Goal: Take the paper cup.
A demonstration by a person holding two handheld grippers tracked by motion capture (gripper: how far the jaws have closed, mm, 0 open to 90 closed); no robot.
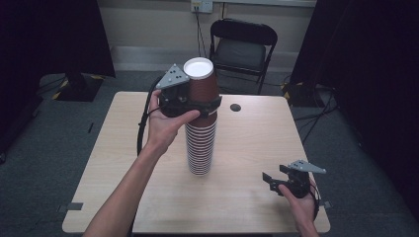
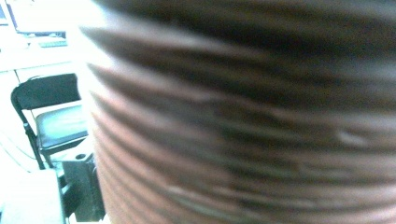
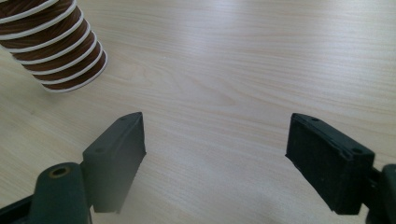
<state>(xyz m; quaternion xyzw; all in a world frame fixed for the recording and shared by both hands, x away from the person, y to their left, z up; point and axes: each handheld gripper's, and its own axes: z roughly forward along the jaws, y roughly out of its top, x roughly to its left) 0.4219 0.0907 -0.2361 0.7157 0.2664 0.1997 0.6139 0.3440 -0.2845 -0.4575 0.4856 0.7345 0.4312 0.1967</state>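
At table centre: we see one tall stack of cups, brown paper with white rims, upside down.
Top cup: brown, white base up, lifted slightly off the stack.
Left gripper: we pinch the top cup.
Right gripper: jaws spread wide, holding nothing, near the table's front right corner.
Count: too many nested cups for us to tell.
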